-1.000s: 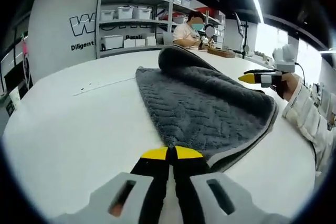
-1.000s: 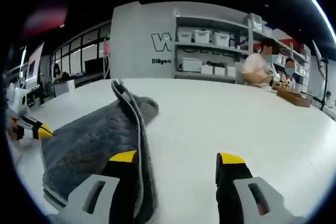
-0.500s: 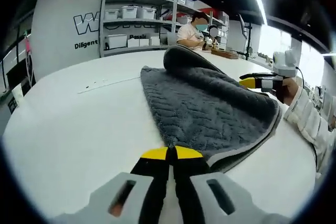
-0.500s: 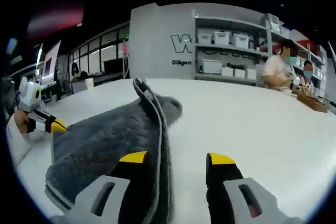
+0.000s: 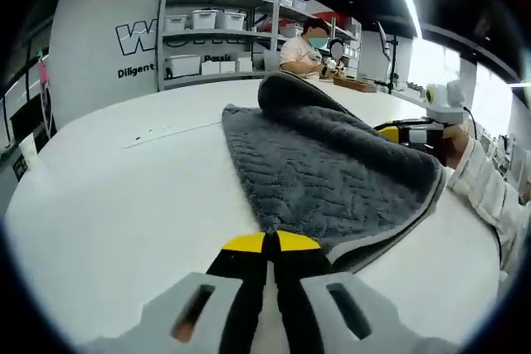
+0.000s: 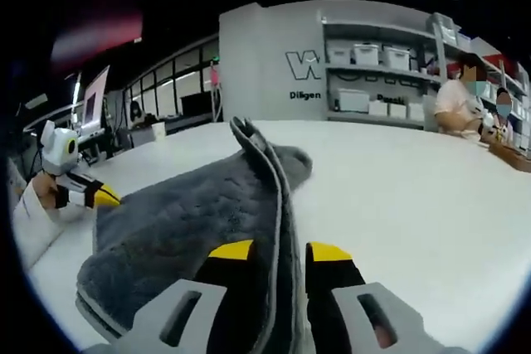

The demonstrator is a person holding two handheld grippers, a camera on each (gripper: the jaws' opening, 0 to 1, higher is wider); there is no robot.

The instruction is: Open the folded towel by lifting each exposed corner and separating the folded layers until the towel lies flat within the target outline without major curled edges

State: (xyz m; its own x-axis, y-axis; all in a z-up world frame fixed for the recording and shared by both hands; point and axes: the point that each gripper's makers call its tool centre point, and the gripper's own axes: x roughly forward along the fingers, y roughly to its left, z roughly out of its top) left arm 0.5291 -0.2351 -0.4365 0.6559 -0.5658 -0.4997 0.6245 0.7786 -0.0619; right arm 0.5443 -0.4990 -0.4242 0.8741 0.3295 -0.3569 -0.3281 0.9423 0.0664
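1. White and broad, the table (image 5: 124,196) carries everything we see; behind it stand shelves (image 5: 203,39) with white bins against a lettered wall, and a seated person (image 5: 305,46) works at the far end.
2. From the left gripper view, our left gripper (image 5: 267,243) sits low at the near edge, its yellow-tipped jaws pressed together on the towel's nearest corner.
3. From that corner the towel (image 5: 328,163), grey and folded, spreads away over the table, with a raised fold humped at its far end.
4. Further right in the same view, our right gripper (image 5: 390,131) meets the towel's right edge, a white sleeve (image 5: 485,196) behind it.
5. From the right gripper view, the left gripper (image 6: 106,197) shows at the far left, at the towel's (image 6: 191,221) corner.
6. Here the towel's upright double edge runs toward us and passes between the jaws of the right gripper (image 6: 277,252), which are nearly together around it; we cannot tell whether they pinch it yet.
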